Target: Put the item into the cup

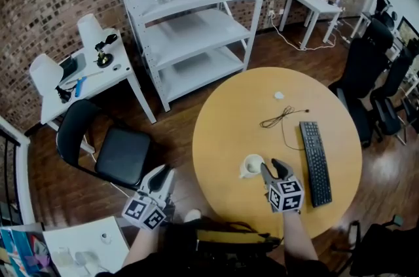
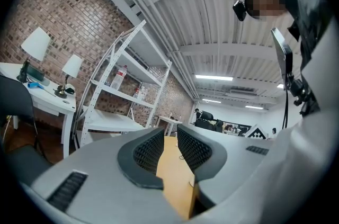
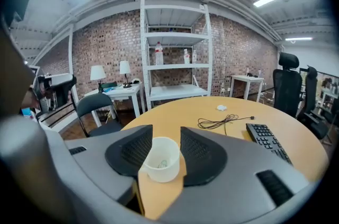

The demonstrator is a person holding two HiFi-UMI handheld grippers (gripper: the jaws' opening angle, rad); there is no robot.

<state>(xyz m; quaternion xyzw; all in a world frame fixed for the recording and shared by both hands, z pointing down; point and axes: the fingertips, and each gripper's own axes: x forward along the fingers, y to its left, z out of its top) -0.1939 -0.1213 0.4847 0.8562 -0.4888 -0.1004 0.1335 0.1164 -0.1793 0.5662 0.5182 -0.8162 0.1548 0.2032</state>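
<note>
A white cup (image 1: pixel 252 166) stands on the round wooden table (image 1: pixel 229 118) near its front edge. In the right gripper view the cup (image 3: pixel 161 159) holds a small pale item (image 3: pixel 163 163) at its bottom. My right gripper (image 1: pixel 271 167) hovers just right of the cup. Its jaws (image 3: pixel 166 130) stand open on either side of the cup's rim, with no pad pressing on it. Off the table at the lower left, above the floor, my left gripper (image 1: pixel 162 172) holds nothing. A narrow gap shows between its pads (image 2: pixel 170 130).
A black keyboard (image 1: pixel 317 163) lies right of the right gripper. A black cable (image 1: pixel 278 117) and a small white object (image 1: pixel 279 95) lie farther back on the table. A black chair (image 1: pixel 111 148), a white shelf unit (image 1: pixel 190 14) and a white desk (image 1: pixel 85 76) stand to the left.
</note>
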